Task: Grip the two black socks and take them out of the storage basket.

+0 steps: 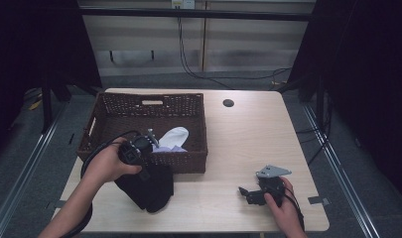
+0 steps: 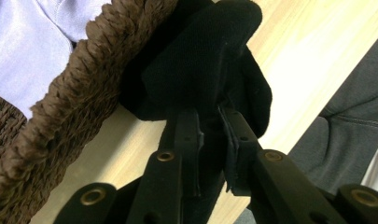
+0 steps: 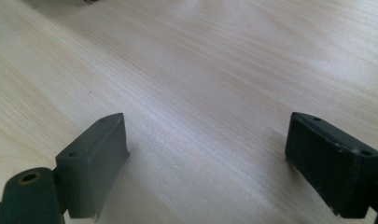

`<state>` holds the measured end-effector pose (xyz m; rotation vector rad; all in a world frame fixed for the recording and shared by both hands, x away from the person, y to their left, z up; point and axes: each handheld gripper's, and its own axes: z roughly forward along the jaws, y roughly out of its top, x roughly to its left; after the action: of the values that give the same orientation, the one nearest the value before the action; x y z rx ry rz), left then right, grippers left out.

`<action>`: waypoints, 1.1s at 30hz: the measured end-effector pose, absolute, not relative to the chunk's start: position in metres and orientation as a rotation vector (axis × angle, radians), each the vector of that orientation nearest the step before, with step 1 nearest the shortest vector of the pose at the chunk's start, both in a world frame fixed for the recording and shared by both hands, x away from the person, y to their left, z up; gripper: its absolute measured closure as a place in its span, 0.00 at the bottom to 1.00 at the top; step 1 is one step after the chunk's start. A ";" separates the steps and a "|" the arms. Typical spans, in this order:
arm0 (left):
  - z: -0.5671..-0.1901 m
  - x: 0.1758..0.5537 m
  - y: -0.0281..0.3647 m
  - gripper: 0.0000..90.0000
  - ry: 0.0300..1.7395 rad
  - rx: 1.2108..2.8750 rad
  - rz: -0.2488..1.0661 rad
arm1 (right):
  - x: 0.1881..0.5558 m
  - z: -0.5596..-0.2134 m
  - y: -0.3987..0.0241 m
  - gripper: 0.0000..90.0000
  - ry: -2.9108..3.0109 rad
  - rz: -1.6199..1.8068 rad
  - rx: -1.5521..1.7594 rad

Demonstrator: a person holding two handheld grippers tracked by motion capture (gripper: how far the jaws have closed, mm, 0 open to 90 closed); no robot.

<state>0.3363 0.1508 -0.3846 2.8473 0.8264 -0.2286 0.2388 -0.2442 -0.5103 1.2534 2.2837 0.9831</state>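
Note:
A black garment (image 1: 150, 192) hangs over the table's front left, just in front of the wicker basket (image 1: 188, 161). My left gripper (image 1: 145, 171) points down at it from above. In the left gripper view the gripper (image 2: 210, 114) is shut on the black garment (image 2: 200, 60), whose fabric bunches between the pads beside the basket wall (image 2: 74, 93). My right gripper (image 1: 245, 193) rests low at the table's front right. Seen from its own camera, the right gripper (image 3: 207, 126) is open with only bare wood (image 3: 200, 56) between the jaws.
Inside the basket lie a white sock (image 1: 174, 135) and a pale lavender cloth (image 1: 171, 148), the lavender cloth (image 2: 23, 42) also close by in the left gripper view. A round cable hole (image 1: 228, 103) sits at the table's back. The person's grey clothing (image 2: 345, 140) is below the table edge.

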 end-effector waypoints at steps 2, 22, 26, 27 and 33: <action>-0.386 0.336 0.151 0.83 0.830 2.844 -0.230 | 0.239 -0.510 -0.244 0.14 2.283 0.983 1.253; -0.400 0.312 0.229 0.31 0.960 2.716 -0.009 | 0.238 -0.510 -0.244 0.13 2.284 0.986 1.255; -0.420 0.308 0.242 0.31 1.007 2.669 -0.010 | 0.238 -0.510 -0.244 0.13 2.283 0.986 1.254; -0.424 0.307 0.244 0.30 1.017 2.653 0.000 | 0.238 -0.510 -0.244 0.13 2.283 0.986 1.255; -0.447 0.302 0.254 0.30 1.045 2.594 0.007 | 0.238 -0.510 -0.244 0.13 2.283 0.986 1.254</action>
<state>0.3021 0.2544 -0.4466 2.5936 1.0455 0.0067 0.2375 -0.2442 -0.5103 1.2543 2.2834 0.9860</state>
